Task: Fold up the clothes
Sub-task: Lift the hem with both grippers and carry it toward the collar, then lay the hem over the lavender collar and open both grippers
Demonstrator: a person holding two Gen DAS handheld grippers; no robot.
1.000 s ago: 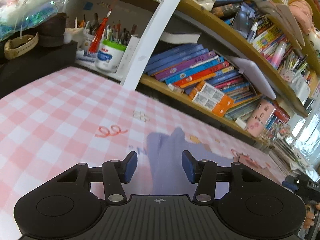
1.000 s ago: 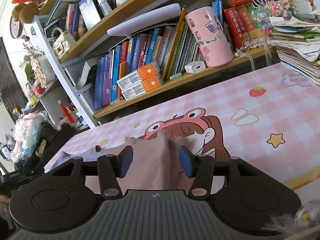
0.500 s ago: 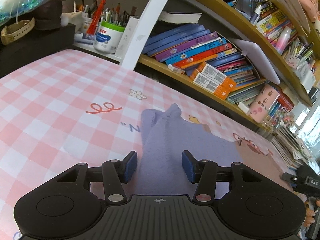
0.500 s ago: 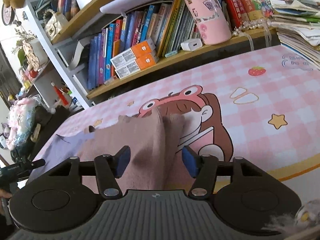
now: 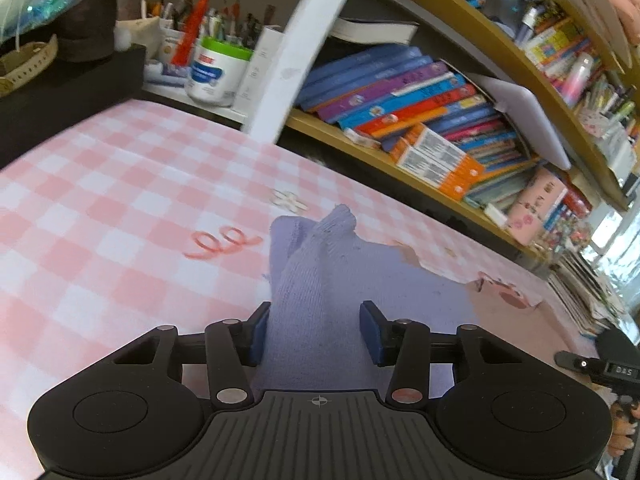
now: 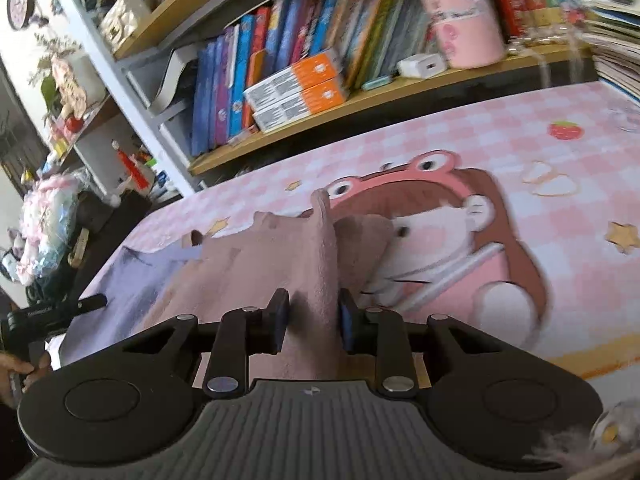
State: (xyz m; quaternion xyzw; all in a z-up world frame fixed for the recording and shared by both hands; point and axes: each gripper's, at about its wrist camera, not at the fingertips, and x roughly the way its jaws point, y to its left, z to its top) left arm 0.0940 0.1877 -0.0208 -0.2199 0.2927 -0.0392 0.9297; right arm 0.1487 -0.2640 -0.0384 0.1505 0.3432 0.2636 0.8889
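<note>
A soft cloth lies on the pink checked table cover (image 5: 100, 200), lavender (image 5: 404, 280) at one end and dusty pink (image 6: 248, 264) at the other. My left gripper (image 5: 313, 310) straddles a raised fold of the lavender end (image 5: 320, 264). Its jaws are closing, and the blue pads (image 5: 258, 334) stand at the fold's sides without visibly squeezing it. My right gripper (image 6: 313, 298) sits over the pink end. Its jaws are closing too, and both pads touch the upright pink ridge (image 6: 324, 240) between them.
Bookshelves (image 5: 420, 120) packed with books run along the table's far edge. A white jar among pen pots (image 5: 216, 72) stands at the far left, a pink cup (image 6: 460, 12) on the low shelf. A cartoon print (image 6: 460, 248) covers the table right of the cloth. A hand (image 6: 16, 368) shows at the left edge.
Both grippers have slid forward over the cloth, so more fabric lies between their jaws. The right jaws have narrowed markedly onto the pink ridge; the left jaws narrowed slightly.
</note>
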